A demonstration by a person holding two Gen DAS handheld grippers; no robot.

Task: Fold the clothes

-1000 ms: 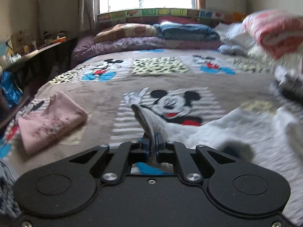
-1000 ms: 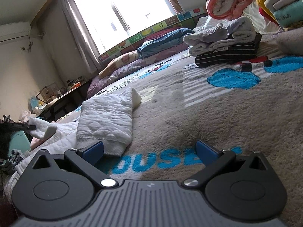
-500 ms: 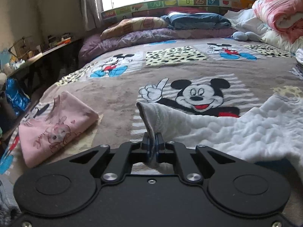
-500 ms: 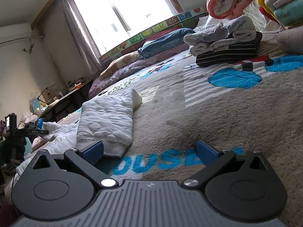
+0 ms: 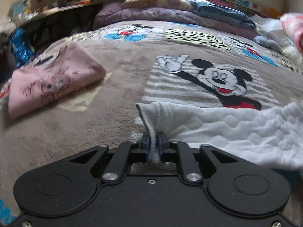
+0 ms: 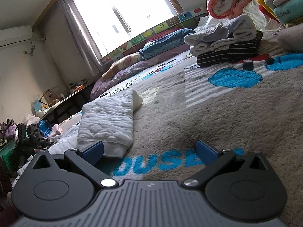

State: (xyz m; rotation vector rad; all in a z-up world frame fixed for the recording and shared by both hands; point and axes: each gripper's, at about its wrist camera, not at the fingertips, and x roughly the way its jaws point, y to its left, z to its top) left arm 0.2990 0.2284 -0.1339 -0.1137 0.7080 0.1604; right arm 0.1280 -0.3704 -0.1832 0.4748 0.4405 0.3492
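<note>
Left gripper (image 5: 153, 147) is clamping the white quilted garment's (image 5: 236, 132) hem; right gripper (image 6: 149, 149) is gaping empty, so the thin pinch risks slipping.

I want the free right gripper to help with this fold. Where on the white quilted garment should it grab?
Probably the hemmed end of the white quilted garment nearest the open right gripper, approached low along the blanket. That edge lies flat and exposed beside one finger, while the left gripper pinches another corner.

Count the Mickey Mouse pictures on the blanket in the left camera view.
3: a large one mid-blanket above the white garment, one farther back, one far right; others may be hidden.
</note>
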